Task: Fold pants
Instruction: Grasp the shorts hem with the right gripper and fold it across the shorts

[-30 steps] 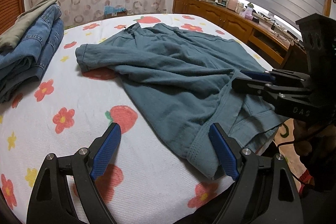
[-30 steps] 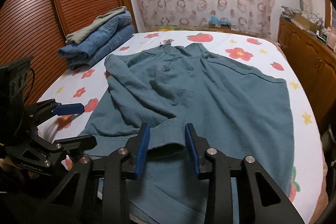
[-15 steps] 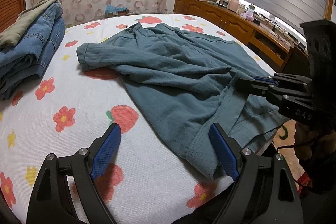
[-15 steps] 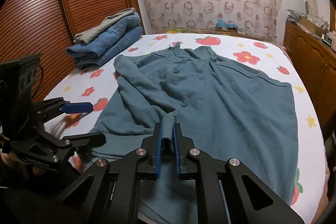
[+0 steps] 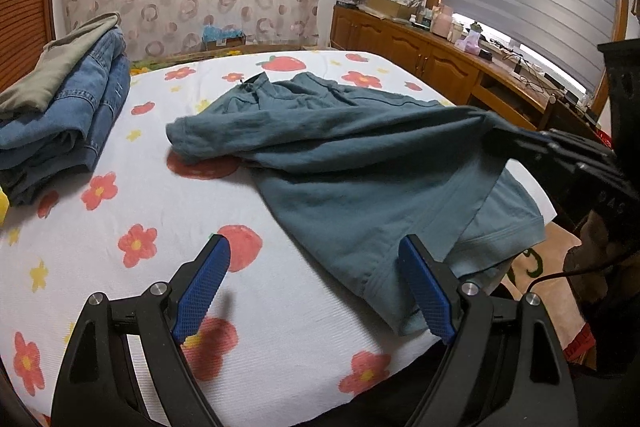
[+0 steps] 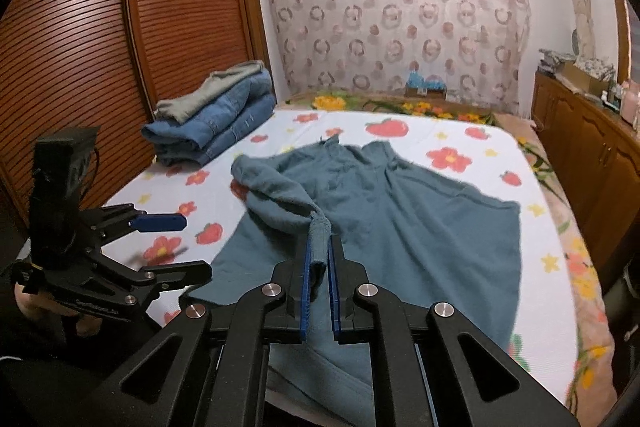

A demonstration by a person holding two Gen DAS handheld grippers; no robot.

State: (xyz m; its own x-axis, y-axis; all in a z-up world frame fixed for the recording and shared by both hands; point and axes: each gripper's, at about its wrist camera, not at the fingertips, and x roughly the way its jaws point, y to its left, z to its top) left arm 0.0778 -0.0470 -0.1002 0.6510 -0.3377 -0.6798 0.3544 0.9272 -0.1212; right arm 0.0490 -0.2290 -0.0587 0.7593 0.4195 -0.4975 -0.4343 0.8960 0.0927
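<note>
Flowered bed (image 6: 400, 143); right gripper (image 6: 318, 259) grips pants (image 6: 420, 227) hem, left gripper (image 5: 316, 291) gapes empty; lift hem slowly, keep cloth taut.

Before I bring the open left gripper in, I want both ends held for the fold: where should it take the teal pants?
Probably the ribbed hem of the teal pants at the near bed edge, just beside the left gripper. Come from the near side, low, with the fingers straddling that flat edge. The right gripper already pinches a bunched fold.
</note>
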